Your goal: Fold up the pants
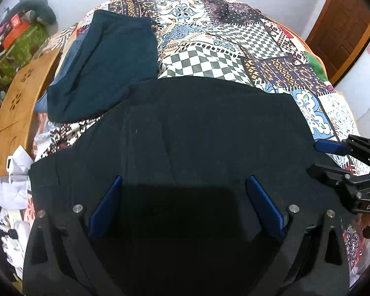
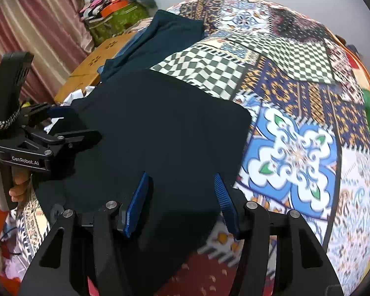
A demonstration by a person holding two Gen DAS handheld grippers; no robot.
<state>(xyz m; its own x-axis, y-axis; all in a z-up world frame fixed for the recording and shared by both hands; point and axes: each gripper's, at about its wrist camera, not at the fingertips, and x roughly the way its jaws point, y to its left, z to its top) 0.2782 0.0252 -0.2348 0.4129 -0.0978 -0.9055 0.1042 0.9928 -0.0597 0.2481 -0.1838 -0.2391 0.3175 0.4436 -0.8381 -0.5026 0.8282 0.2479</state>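
Black pants (image 1: 197, 128) lie folded into a broad flat block on a patchwork bedspread (image 1: 234, 49); they also show in the right wrist view (image 2: 160, 123). My left gripper (image 1: 183, 180) is open, its blue fingers spread wide just above the near part of the pants. My right gripper (image 2: 181, 175) is open, hovering over the pants' near right edge. The right gripper shows at the right edge of the left wrist view (image 1: 333, 157). The left gripper shows at the left of the right wrist view (image 2: 69, 123), over the pants' left side.
A folded teal garment (image 1: 106, 69) lies on other clothes at the far left of the bed. A wooden lap table (image 1: 17, 113) and white cloth (image 1: 14, 182) sit at the left. A green box with clutter (image 2: 116, 17) stands beyond. A brown door (image 1: 342, 24) is at the right.
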